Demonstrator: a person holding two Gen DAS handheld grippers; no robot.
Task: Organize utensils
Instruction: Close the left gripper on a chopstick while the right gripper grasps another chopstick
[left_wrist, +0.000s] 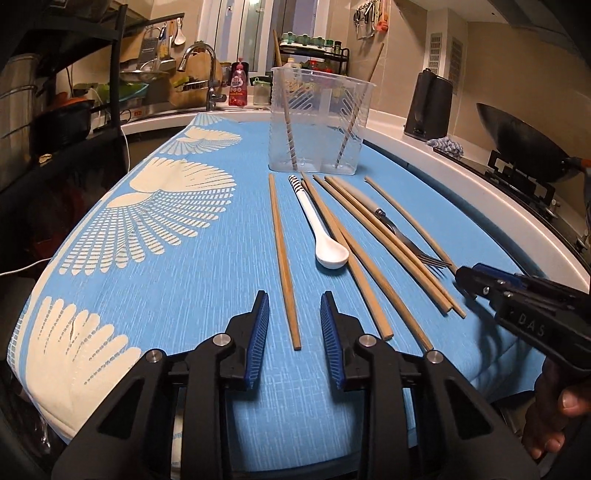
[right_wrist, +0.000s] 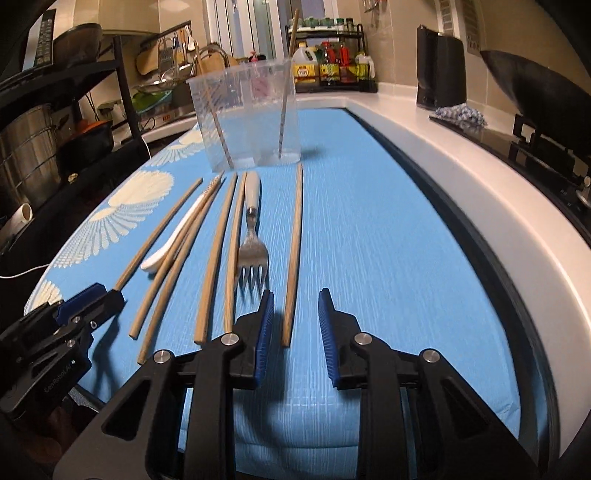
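Observation:
A clear plastic holder (left_wrist: 319, 122) (right_wrist: 245, 118) stands at the far end of the blue cloth with two chopsticks upright in it. In front of it lie several wooden chopsticks (left_wrist: 284, 262) (right_wrist: 293, 254), a white spoon (left_wrist: 325, 240) (right_wrist: 173, 236) and a fork (left_wrist: 406, 240) (right_wrist: 253, 243). My left gripper (left_wrist: 294, 317) is open, its jaws either side of the near end of the leftmost chopstick. My right gripper (right_wrist: 296, 314) is open around the near end of the rightmost chopstick; it also shows at the right of the left wrist view (left_wrist: 469, 282).
The blue cloth with white fan patterns (left_wrist: 166, 229) covers the counter. A white counter edge (right_wrist: 461, 177) runs along the right, with a wok on a stove (left_wrist: 532, 147), a black appliance (right_wrist: 439, 70) and a rag. A sink tap (left_wrist: 207, 70) and racks stand far left.

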